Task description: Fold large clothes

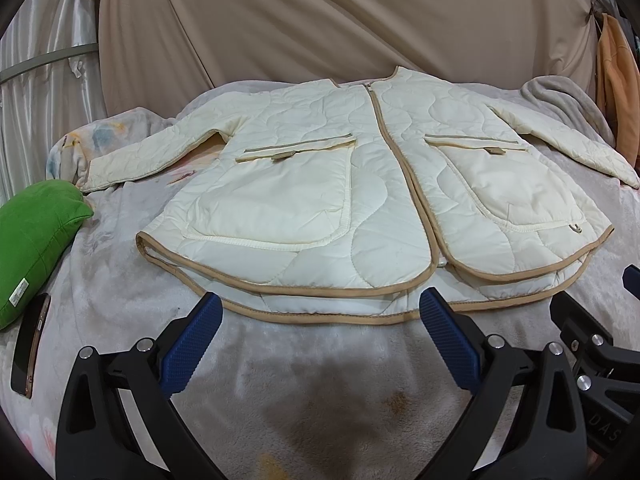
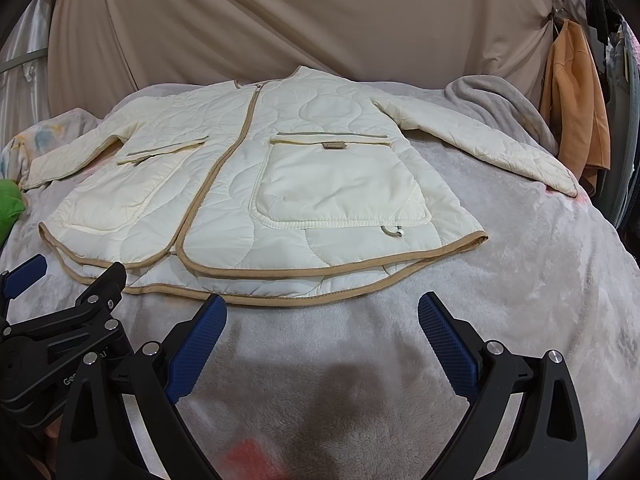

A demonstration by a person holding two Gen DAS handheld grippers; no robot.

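A cream quilted jacket (image 1: 360, 184) with tan trim lies flat, front up and zipped, on a grey fleece-covered bed (image 1: 320, 360). Both sleeves are spread out to the sides. It also shows in the right wrist view (image 2: 256, 184). My left gripper (image 1: 320, 308) is open and empty, its blue fingertips just short of the jacket's near hem. My right gripper (image 2: 322, 308) is open and empty, also just short of the hem, to the right of the left one. The left gripper shows in the right wrist view (image 2: 68, 280) at the left edge.
A green cushion (image 1: 36, 248) and a phone (image 1: 30, 344) lie at the bed's left. A grey blanket (image 2: 496, 100) is bunched at the back right. An orange garment (image 2: 576, 104) hangs at the right. A beige curtain (image 1: 320, 20) hangs behind.
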